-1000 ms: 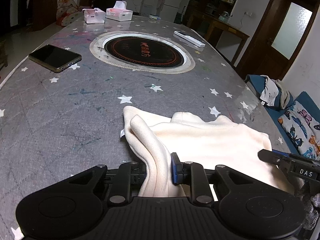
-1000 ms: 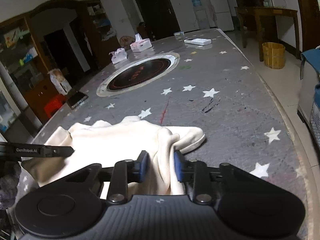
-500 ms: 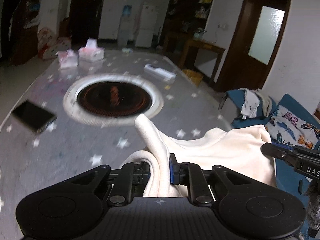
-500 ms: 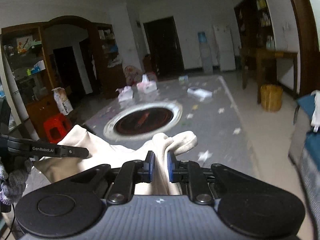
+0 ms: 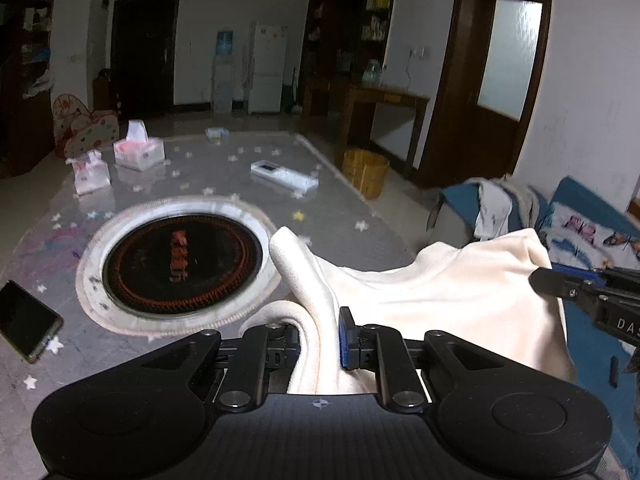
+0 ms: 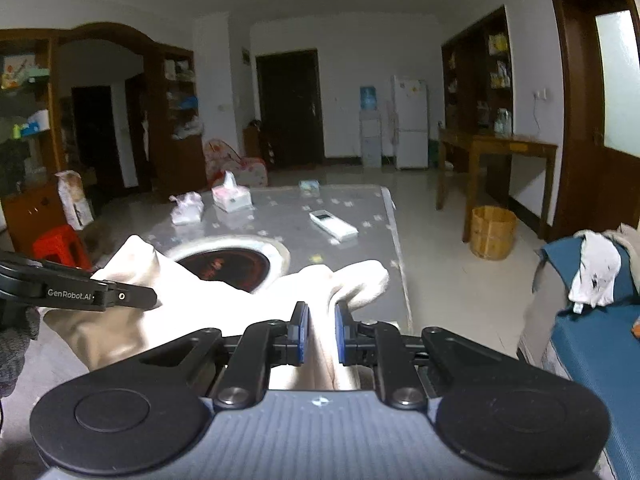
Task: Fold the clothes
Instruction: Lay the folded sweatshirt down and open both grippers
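Note:
A cream fleece garment (image 5: pixel 432 300) hangs in the air between both grippers, above the grey star-patterned table (image 5: pixel 240 172). My left gripper (image 5: pixel 320 338) is shut on one bunched edge of it. My right gripper (image 6: pixel 320 334) is shut on the opposite edge of the garment (image 6: pixel 224 304). The right gripper also shows at the right edge of the left wrist view (image 5: pixel 576 292), and the left gripper shows at the left of the right wrist view (image 6: pixel 100 294). The garment's lower part is hidden behind the gripper bodies.
On the table are a round inset hotplate (image 5: pixel 180 260), a black phone (image 5: pixel 24 320), two tissue packs (image 5: pixel 138 152), and a white remote (image 5: pixel 284 176). A blue sofa with clothes (image 6: pixel 596 280) stands to the right, and a wooden bucket (image 6: pixel 492 232) is on the floor.
Both grippers have lifted the garment off the table and tilted up, so the views now look across the room instead of down at the tabletop.

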The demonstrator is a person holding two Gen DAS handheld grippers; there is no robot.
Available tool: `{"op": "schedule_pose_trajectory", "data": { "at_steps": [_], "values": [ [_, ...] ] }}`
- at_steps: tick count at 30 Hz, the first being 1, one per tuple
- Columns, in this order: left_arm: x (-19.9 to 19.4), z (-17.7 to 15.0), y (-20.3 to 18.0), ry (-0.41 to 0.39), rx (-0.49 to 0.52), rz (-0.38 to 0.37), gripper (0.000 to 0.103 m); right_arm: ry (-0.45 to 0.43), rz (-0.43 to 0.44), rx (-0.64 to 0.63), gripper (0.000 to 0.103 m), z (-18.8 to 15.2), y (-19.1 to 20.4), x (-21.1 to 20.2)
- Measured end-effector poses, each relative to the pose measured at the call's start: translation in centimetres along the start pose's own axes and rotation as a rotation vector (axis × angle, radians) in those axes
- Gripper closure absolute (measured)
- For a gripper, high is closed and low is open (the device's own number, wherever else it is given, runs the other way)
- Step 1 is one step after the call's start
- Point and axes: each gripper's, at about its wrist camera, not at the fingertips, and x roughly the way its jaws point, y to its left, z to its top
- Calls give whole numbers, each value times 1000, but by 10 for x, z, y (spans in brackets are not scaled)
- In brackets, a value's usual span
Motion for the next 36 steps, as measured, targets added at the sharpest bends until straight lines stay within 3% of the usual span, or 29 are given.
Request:
{"op": "schedule_pose_trajectory", "data": {
  "at_steps": [10, 13, 15, 21, 27, 30, 36],
  "values": [
    [47, -34, 2, 131, 47, 60, 82, 153, -22, 8, 90, -49, -9, 49],
    [49, -38, 2, 140, 59, 80, 76, 177, -36, 8, 90, -55, -11, 55],
    [50, -39, 3, 144, 64, 94, 64, 184, -48, 3, 88, -56, -11, 57],
    [51, -41, 6, 153, 66, 111, 56, 168, -63, -7, 86, -51, -6, 59],
    [53, -42, 8, 159, 67, 118, 49, 186, -2, 17, 75, -52, 3, 68],
    [56, -42, 9, 164, 68, 125, 46, 201, 15, 16, 64, -55, 9, 75],
    [64, -44, 11, 175, 72, 133, 42, 240, 29, 6, 59, -62, 17, 93]
  ]
}}
